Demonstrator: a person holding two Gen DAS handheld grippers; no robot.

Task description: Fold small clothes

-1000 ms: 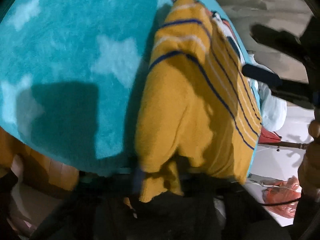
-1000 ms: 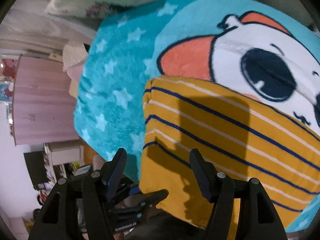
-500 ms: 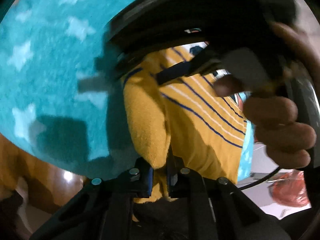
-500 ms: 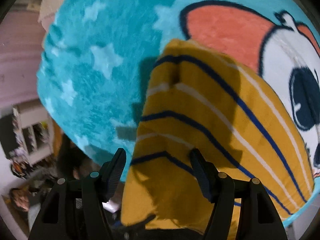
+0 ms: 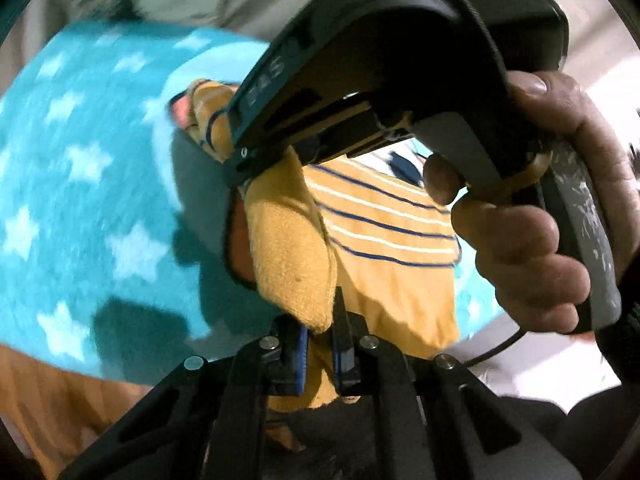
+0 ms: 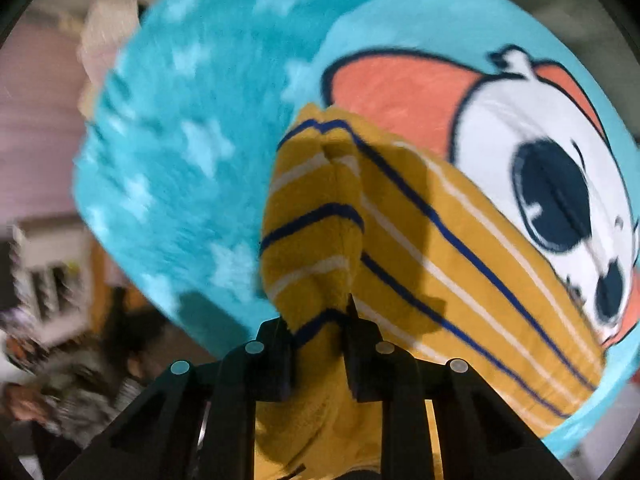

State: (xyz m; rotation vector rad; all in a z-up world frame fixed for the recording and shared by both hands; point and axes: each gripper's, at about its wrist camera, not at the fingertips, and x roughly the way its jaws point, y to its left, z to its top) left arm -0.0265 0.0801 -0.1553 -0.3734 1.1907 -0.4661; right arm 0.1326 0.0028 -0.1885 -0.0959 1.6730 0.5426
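Setting identified as a home, most probably a bedroom. A fleecy turquoise blanket printed with pale stars and a large cartoon face is spread as the working surface. A small mustard striped garment is laid on it. A cream plush item is seen at the blanket's far edge. Pink panelled furniture and cluttered white shelving are visible beyond, blurred. A warm wooden floor is seen below the blanket edge.
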